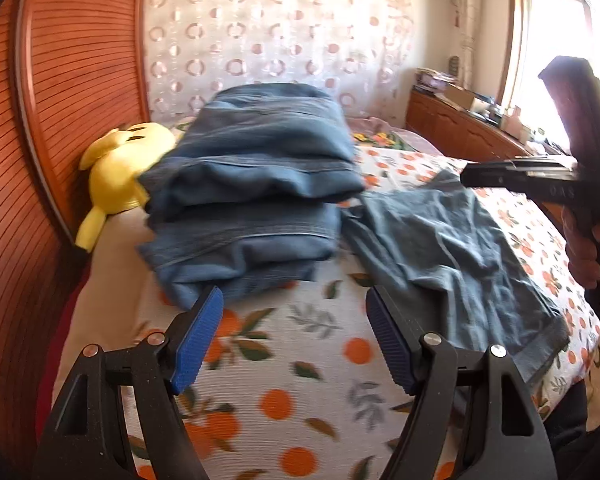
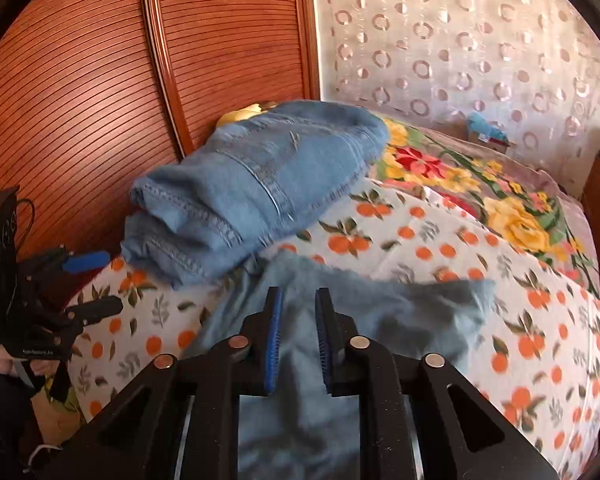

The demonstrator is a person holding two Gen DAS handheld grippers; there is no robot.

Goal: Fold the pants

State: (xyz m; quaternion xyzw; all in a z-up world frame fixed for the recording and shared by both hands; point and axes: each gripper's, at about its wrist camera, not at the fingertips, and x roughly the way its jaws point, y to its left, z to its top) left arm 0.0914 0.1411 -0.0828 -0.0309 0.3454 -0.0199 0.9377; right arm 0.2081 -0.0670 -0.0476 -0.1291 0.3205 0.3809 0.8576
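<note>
A stack of folded blue jeans (image 1: 252, 196) lies on the bed near the wardrobe; it also shows in the right wrist view (image 2: 252, 188). A second pair of jeans (image 1: 452, 256) lies spread and rumpled on the bedspread to the right; in the right wrist view (image 2: 364, 320) it lies under my right gripper. My left gripper (image 1: 294, 340) is open and empty, just in front of the folded stack. My right gripper (image 2: 299, 336) hovers over the spread jeans with its jaws a narrow gap apart and nothing between them. It shows from the side in the left wrist view (image 1: 468, 176).
An orange-print bedspread (image 1: 300, 380) covers the bed. A yellow plush toy (image 1: 116, 168) lies behind the stack against the wooden slatted wardrobe (image 1: 60, 80). A floral blanket (image 2: 480, 184) lies further back. A wooden dresser (image 1: 460, 128) stands by the window.
</note>
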